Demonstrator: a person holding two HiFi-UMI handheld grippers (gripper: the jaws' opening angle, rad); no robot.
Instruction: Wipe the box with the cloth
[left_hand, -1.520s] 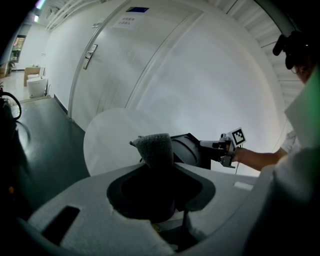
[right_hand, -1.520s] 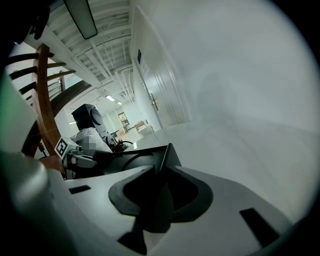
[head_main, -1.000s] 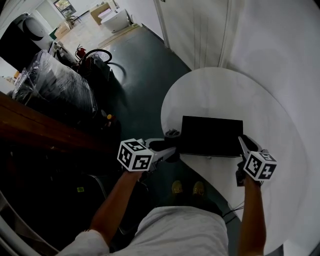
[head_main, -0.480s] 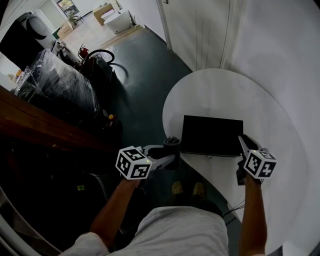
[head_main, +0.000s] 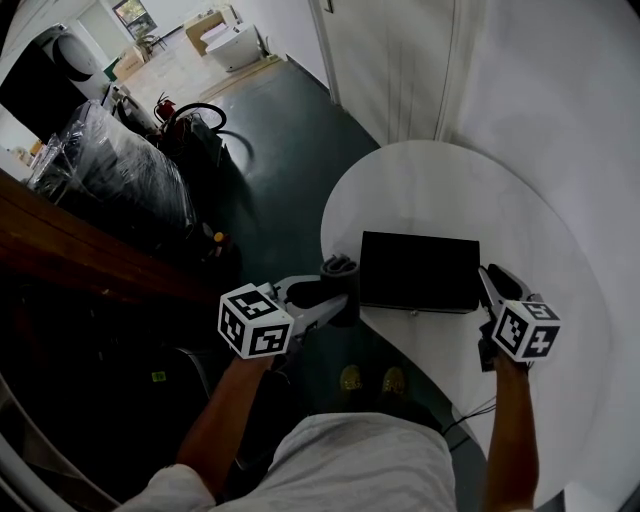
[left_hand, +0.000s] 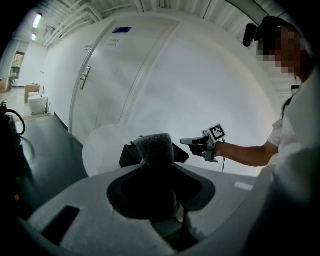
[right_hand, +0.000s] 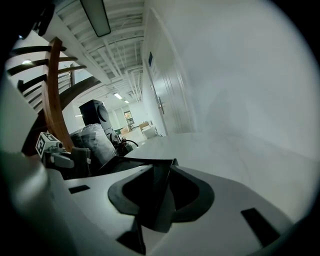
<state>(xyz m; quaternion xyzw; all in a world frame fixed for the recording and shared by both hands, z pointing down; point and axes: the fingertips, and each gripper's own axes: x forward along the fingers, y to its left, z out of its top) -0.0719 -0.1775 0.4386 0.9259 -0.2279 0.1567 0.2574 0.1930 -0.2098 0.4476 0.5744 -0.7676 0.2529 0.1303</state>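
- Where the pale wall and door (head_main: 390, 60) meet a dark floor (head_main: 280, 130), a round white table (head_main: 430, 185) fills much of the head view's right half.
- Across the floor to the left, a bulky bundle wrapped in clear plastic (head_main: 110, 170) sits behind a brown wooden rail (head_main: 90, 260).
- The box (head_main: 418, 270) is flat, black and rectangular. It is at the near part of the table, one long side toward the person and close to the rim. I cannot tell whether it rests flat on the top.
- The right gripper (head_main: 486, 282) meets the box at its right end. In the right gripper view, the right gripper (right_hand: 161, 172) has its claw pinched on a thin black edge of the box (right_hand: 125, 164), whose dark top runs away to the left.
- The left gripper (head_main: 338, 300) is at the box's left end, about over the table's rim. In the left gripper view, the left gripper (left_hand: 157, 167) has its claw clamped on the cloth (left_hand: 156, 147).
- The cloth (head_main: 338, 268) is dark grey and fuzzy, bunched into an upright roll that sticks up past the jaw tips. It is just beside the box's left end; whether the two touch I cannot tell.
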